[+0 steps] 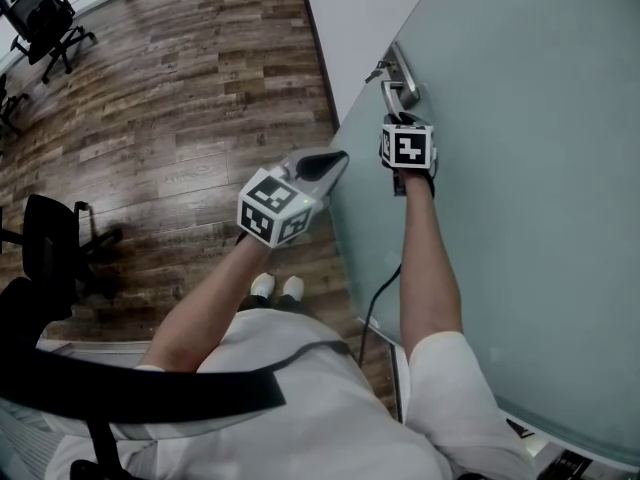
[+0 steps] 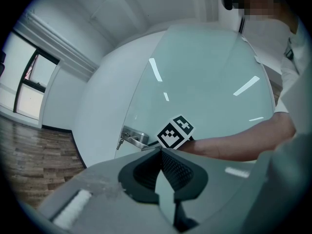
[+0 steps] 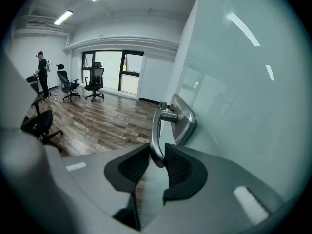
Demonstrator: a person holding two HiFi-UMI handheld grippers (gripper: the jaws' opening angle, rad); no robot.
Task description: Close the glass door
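**Right gripper clamped on the door's lever handle**

A wood-plank floor (image 1: pixel 180 118) with black office chairs (image 1: pixel 45 18) fills the left. A white wall (image 1: pixel 350 18) stands at the far side. The pale-green glass door (image 1: pixel 540 218) spans the right, with its metal lever handle (image 1: pixel 402 76) near its far left edge. The left gripper (image 1: pixel 338 158), on a bent arm, hovers just beside the door's edge with its jaws pressed together on nothing. The right gripper (image 1: pixel 403 116), arm extended, tilts downward and pinches the lever handle.

We're looking at the pale frosted glass door (image 1: pixel 520 218) standing ajar, free edge over the wood floor (image 1: pixel 180 118). Its brushed-steel lever handle (image 1: pixel 398 80) is sitting near that edge, pinched by the right hand-held gripper (image 3: pixel 157 150).
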